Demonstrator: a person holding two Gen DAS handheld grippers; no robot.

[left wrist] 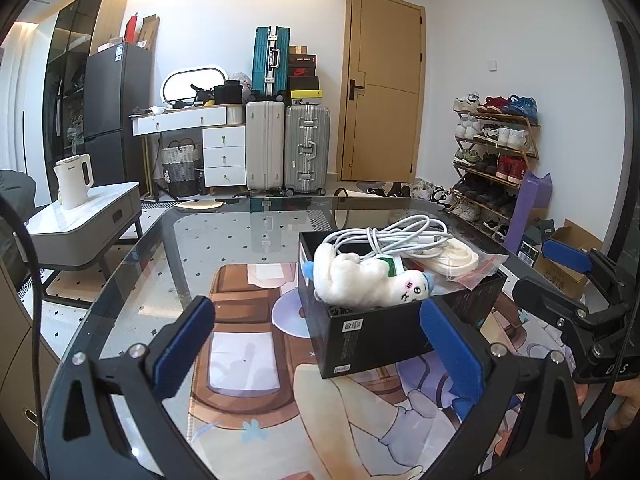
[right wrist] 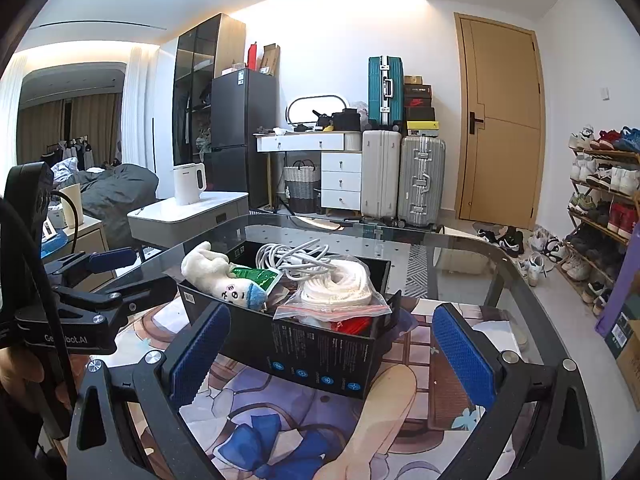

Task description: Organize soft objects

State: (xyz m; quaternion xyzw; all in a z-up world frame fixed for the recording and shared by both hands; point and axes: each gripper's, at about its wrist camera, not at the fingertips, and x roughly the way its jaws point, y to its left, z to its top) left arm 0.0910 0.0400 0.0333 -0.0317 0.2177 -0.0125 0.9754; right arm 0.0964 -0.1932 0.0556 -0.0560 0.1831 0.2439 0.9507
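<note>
Nearly done, it seems: plush, cable, and bag fill box. Left tool, right tool spread apart, empty, at 6 o'clock of box. Desk otherwise bare.

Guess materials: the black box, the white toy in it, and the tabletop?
Black box: looks like matte printed cardboard, with crisp folded edges and stuck-on labels.
White toy: plush fabric, fuzzy nap, stitched face; stuffing presumed.
Tabletop: glass, probably tempered; transparent, reflects the suitcases, floor visible through it.
</note>
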